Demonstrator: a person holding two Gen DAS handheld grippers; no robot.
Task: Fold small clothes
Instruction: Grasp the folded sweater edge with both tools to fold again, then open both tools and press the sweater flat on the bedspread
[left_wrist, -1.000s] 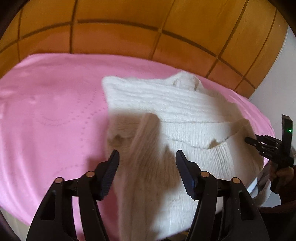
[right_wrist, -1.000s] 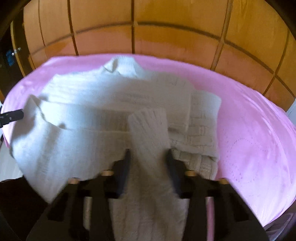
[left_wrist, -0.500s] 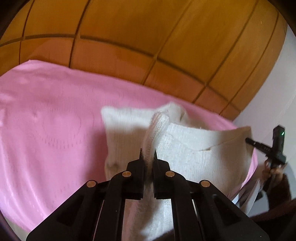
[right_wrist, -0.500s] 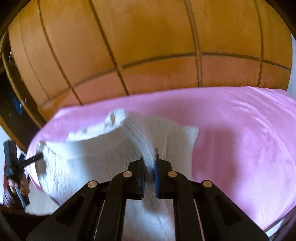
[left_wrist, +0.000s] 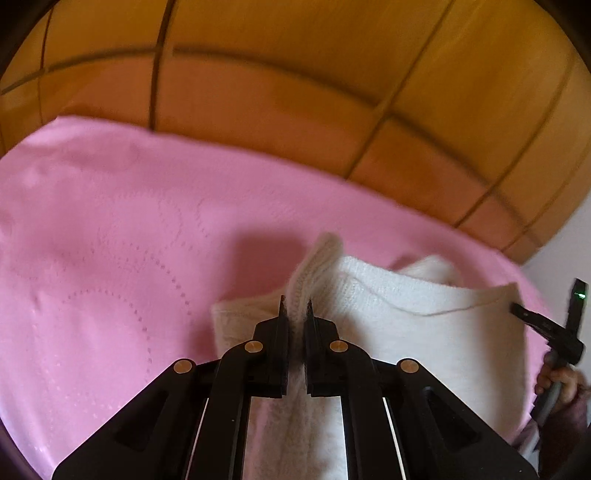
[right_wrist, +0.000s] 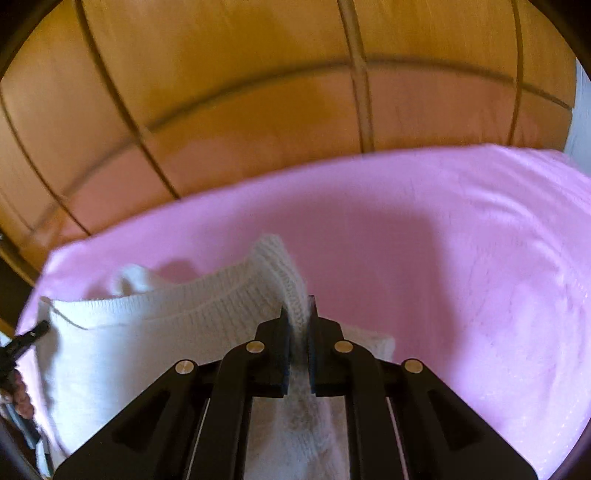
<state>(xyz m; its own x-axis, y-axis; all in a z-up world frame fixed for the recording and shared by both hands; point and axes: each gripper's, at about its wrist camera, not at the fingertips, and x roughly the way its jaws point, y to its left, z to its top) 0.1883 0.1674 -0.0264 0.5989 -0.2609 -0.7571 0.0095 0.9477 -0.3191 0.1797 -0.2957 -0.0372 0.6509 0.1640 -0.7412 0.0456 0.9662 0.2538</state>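
Observation:
A white knitted sweater (left_wrist: 436, 332) lies on a pink bedspread (left_wrist: 110, 258). My left gripper (left_wrist: 295, 304) is shut on a ribbed fold of the sweater's near edge, which stands up between its pads. My right gripper (right_wrist: 296, 304) is likewise shut on a ribbed fold of the sweater (right_wrist: 129, 343) at the other end of that edge. The edge hangs stretched between the two grippers, lifted off the bed. In the left wrist view the right gripper (left_wrist: 517, 310) shows at the far right with a hand on its handle. In the right wrist view the left gripper's tip shows at the far left.
Wooden panelled cupboard doors (left_wrist: 295, 92) stand behind the bed. Pink bedspread (right_wrist: 461, 258) spreads wide beyond the sweater in both views. A white wall (left_wrist: 569, 236) shows at the right edge of the left wrist view.
Both grippers went from open around the sweater's near edge to shut on it. They then carried the edge up and forward over the sweater toward the cupboard.

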